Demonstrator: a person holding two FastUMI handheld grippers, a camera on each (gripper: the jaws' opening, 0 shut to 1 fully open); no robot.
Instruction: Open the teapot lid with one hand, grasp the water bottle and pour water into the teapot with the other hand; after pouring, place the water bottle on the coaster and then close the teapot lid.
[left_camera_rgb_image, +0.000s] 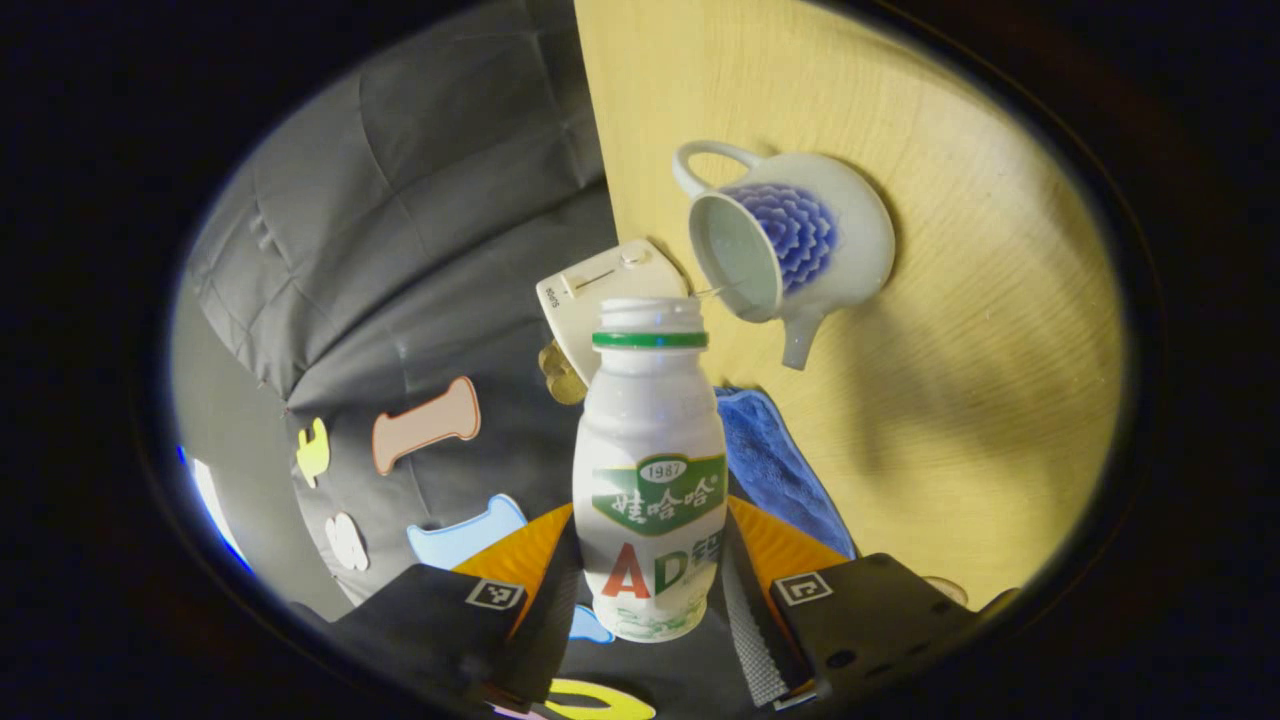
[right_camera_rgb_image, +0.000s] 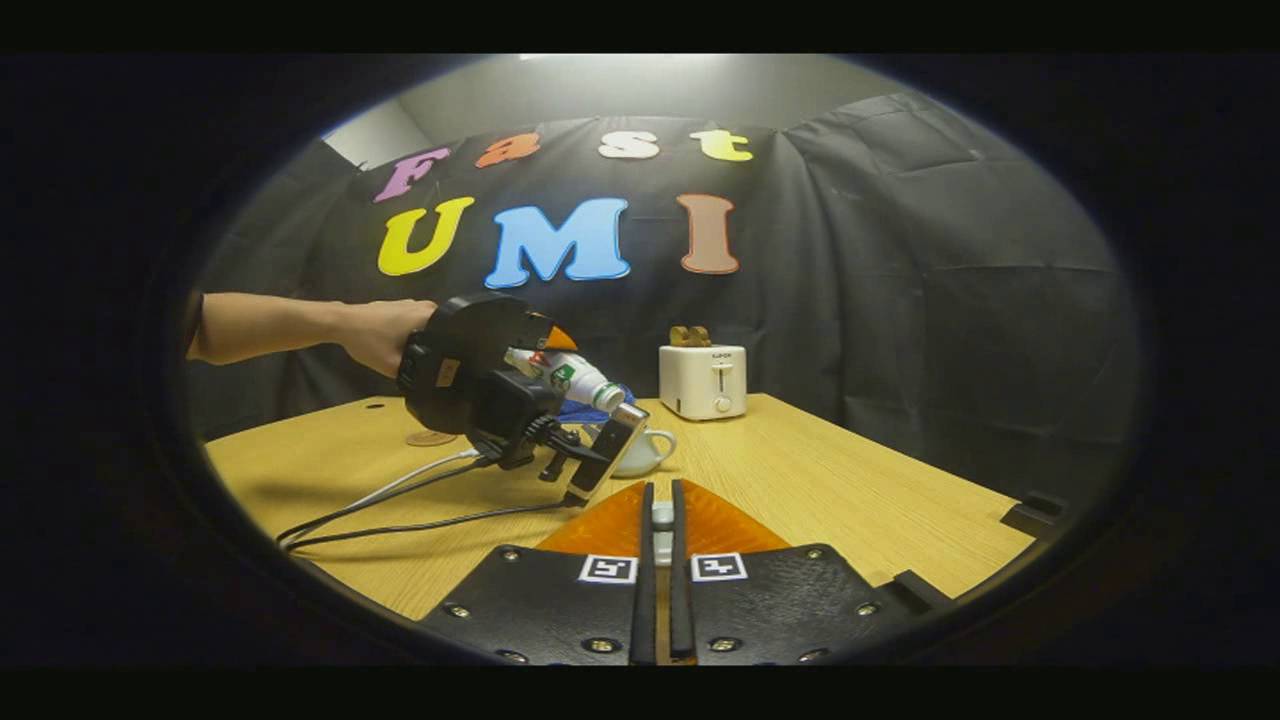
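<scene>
1. I am working at a pale wooden tabletop (right_camera_rgb_image: 820, 470) in a booth walled with black cloth; a white toaster (right_camera_rgb_image: 703, 381) is standing near the tabletop's far edge.
2. My left gripper (left_camera_rgb_image: 650, 590) is clamping the water bottle (left_camera_rgb_image: 650, 470) between both fingers, and I am tipping it, capless, toward the teapot (left_camera_rgb_image: 790, 240).
3. In the right gripper view the bottle's neck is pointing down over the teapot, which is sitting toward the middle of the tabletop, in front of the toaster.
4. My right gripper (right_camera_rgb_image: 661, 560) is hanging near the tabletop's near edge with its fingers drawn almost together on a small pale piece, probably the lid's knob; I cannot tell for certain.
5. Containers: the teapot's mouth is standing open, lid off, and its inside is looking pale and bare; I cannot tell any water level. The bottle is opaque, so its fill is hidden. A thin thread at the pot's rim may be water, which I cannot confirm.
6. Risk: the bottle's mouth is sitting beside the pot's rim, not squarely over it, so steeper tipping may be spilling water onto the wood and the blue cloth (left_camera_rgb_image: 780, 460).
7. Risk: the bottle is smooth, so it may be slipping between my fingers as it tilts.
8. Risk: the trailing cables (right_camera_rgb_image: 400, 510) may be snagging and jerking the pour.
9. The coaster (right_camera_rgb_image: 431, 438) is lying near the tabletop's left edge, bare.
</scene>
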